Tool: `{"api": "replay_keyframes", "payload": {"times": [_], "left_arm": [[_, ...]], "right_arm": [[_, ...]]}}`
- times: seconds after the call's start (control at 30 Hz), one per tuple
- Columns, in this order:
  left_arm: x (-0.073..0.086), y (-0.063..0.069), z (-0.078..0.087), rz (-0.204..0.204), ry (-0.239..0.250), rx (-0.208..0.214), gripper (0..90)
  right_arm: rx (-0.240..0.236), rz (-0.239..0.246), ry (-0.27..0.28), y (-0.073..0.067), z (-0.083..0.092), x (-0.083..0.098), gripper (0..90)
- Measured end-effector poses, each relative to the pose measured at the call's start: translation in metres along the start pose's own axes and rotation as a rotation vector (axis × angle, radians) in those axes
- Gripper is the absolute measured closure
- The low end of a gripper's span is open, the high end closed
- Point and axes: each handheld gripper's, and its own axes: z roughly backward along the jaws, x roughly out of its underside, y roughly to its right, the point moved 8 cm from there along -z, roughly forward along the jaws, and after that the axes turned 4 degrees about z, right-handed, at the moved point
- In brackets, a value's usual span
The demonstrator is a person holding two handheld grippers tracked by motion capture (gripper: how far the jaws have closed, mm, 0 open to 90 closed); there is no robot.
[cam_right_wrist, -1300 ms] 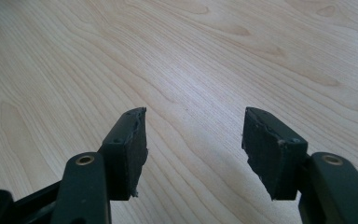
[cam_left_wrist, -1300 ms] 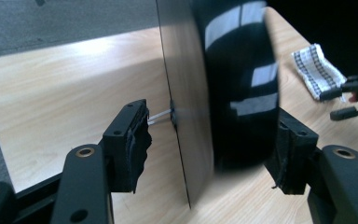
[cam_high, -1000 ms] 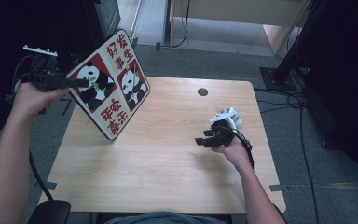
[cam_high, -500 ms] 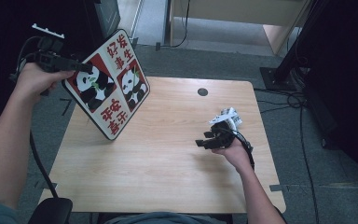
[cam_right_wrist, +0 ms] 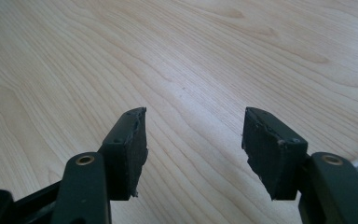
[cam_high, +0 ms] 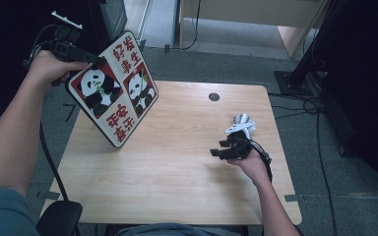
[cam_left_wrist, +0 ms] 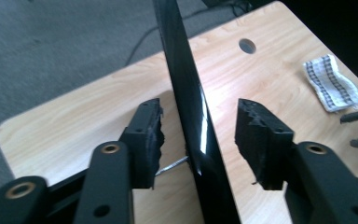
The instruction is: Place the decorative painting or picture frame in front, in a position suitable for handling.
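A board with two pandas and red characters (cam_high: 115,93) stands tilted on the wooden table (cam_high: 177,187), its lower corner on the tabletop. My left gripper (cam_high: 96,60) is at the board's upper left edge. In the left gripper view the board's dark edge (cam_left_wrist: 182,70) runs between the jaws of the left gripper (cam_left_wrist: 199,126). They have just been closing, but a gap still shows on each side of the edge. My right gripper (cam_high: 220,148) rests low over the right half of the table. The right gripper (cam_right_wrist: 193,140) is open, with bare wood between its pads.
A small patterned cloth (cam_high: 241,124) lies just behind the right gripper and is also in the left gripper view (cam_left_wrist: 330,83). A round hole (cam_high: 214,97) sits near the table's far edge. Cables run over the floor to the right.
My left hand has moved up and farther back along the board's left edge to its upper part. The board and the right hand have stayed put.
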Motion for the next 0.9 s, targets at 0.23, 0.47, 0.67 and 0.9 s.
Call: {"api": "replay_keyframes", "payload": {"times": [0.23,0.47,0.67,0.9], "left_arm": [[-0.001,-0.002,-0.009,0.019,-0.076,0.013,66.9],[-0.001,0.0,-0.01,0.007,-0.154,-0.062,77.5],[-0.002,0.011,-0.006,0.084,-0.172,-0.044,80.5],[-0.007,0.039,0.005,0.042,-0.152,-0.035,79.6]], "right_arm": [[0.008,-0.018,0.008,0.004,0.005,0.003,41.2],[0.011,-0.014,0.011,0.006,0.004,0.003,41.1],[0.012,-0.019,0.016,0.008,0.005,0.002,41.1],[0.025,-0.03,0.023,0.012,0.008,0.002,41.1]]}}
